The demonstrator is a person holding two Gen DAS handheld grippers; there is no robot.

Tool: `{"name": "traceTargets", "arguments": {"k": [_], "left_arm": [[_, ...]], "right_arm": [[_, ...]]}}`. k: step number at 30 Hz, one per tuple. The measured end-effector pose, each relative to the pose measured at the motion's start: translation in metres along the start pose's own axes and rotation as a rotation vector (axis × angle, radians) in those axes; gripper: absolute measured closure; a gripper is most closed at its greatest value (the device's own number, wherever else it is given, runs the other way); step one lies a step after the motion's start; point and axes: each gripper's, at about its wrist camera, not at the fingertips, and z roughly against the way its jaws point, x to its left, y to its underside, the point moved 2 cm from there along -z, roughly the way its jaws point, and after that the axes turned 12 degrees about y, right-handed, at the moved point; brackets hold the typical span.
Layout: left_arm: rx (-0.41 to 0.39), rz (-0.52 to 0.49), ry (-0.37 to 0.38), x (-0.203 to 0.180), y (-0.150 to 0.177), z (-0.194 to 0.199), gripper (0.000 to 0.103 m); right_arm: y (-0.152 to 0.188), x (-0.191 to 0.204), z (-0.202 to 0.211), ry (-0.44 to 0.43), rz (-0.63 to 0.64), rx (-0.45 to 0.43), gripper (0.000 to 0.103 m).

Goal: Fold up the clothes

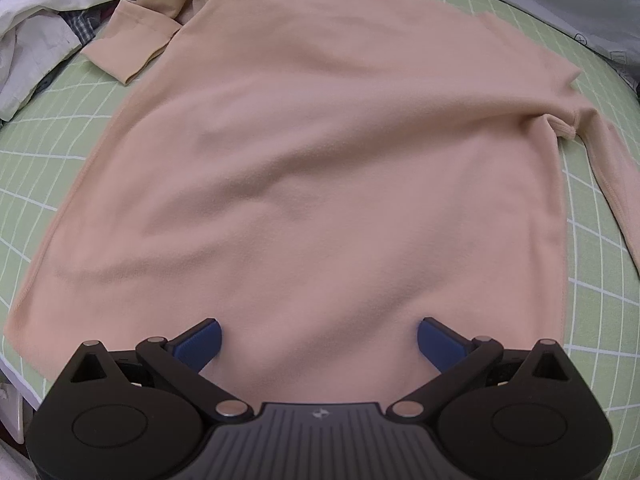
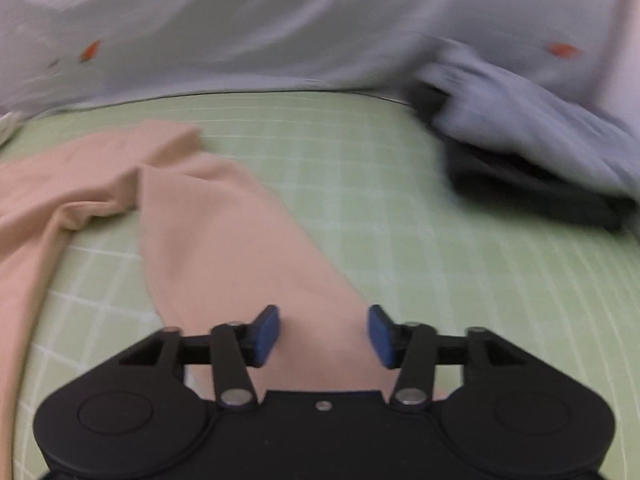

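Open left gripper (image 1: pixel 319 340) — peach sweater (image 1: pixel 312 160) on green grid mat (image 1: pixel 500 4)

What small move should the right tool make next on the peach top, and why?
Probably lower and close on the sleeve. The right tool is open above it, pads not pressing, and the sleeve lies stretched out on the green mat, away from the body of the peach top, which is spread flat. The left tool is open over the hem, gripping nothing.
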Motion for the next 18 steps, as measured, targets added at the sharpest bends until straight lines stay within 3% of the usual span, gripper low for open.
{"name": "traceTargets", "arguments": {"k": [5, 10, 11, 12, 13, 14, 15, 18], "left_arm": [[-0.021, -0.007, -0.002, 0.003, 0.015, 0.005, 0.000], [-0.020, -0.018, 0.002, 0.001, 0.004, -0.009, 0.000], [-0.022, -0.019, 0.002, -0.001, 0.006, -0.008, 0.000], [-0.026, -0.022, 0.002, -0.004, 0.008, -0.007, 0.000], [-0.030, -0.025, 0.003, -0.005, 0.010, -0.008, 0.000], [-0.035, -0.028, 0.004, -0.005, 0.010, -0.009, 0.000], [-0.036, -0.032, 0.005, -0.006, 0.011, -0.010, 0.000], [-0.030, -0.054, 0.013, -0.016, 0.016, -0.011, 0.000]], "right_arm": [[0.032, -0.044, 0.012, 0.086, -0.134, 0.048, 0.027], [0.052, -0.072, 0.018, 0.097, -0.218, 0.067, 0.026], [0.054, -0.077, 0.018, 0.083, -0.237, 0.072, 0.035], [0.055, -0.079, 0.021, 0.080, -0.229, 0.063, 0.058], [0.056, -0.081, 0.023, 0.075, -0.219, 0.054, 0.068], [0.056, -0.081, 0.025, 0.055, -0.197, 0.051, 0.086], [0.056, -0.080, 0.027, 0.040, -0.175, 0.048, 0.093], [0.056, -0.080, 0.027, 0.065, -0.104, 0.032, 0.095]]}}
